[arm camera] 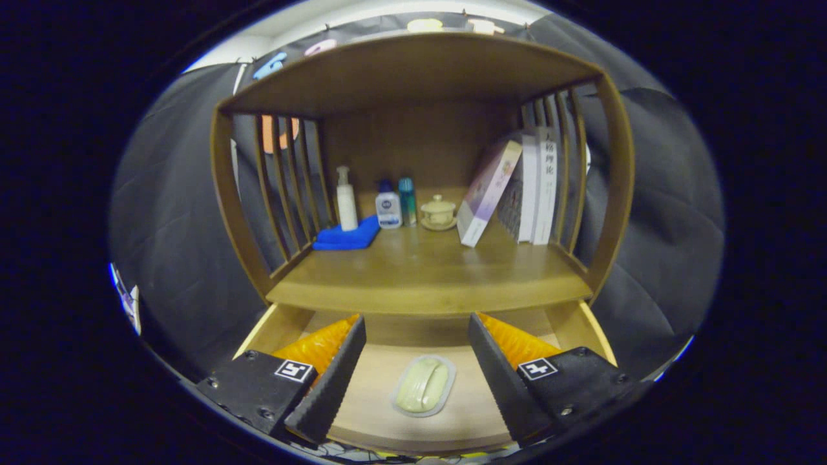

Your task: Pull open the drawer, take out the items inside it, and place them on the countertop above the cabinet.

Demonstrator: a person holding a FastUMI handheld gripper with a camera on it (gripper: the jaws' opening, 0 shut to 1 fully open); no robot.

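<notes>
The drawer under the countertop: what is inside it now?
The open drawer holds a pale green soap-like bar in a clear dish, lying between the open gripper jaws, untouched. The jaws cover the drawer's side parts, so anything there cannot be seen.

Smooth matt wood drawer (pixel 387 413) and countertop (pixel 426 278); glossy plastic-wrapped item (pixel 423 385); soft cloth (pixel 349 237).

My gripper (pixel 417 374) hangs wide open over the brown wooden drawer (pixel 413 420), where a pale green soap (pixel 423 385) lies in a clear wrapper. On the brown countertop (pixel 426 278) I see a blue cloth (pixel 347 237), a white bottle (pixel 347 201), a teal bottle (pixel 407 200), a cream cup (pixel 439 212) and white books (pixel 536 187).
</notes>
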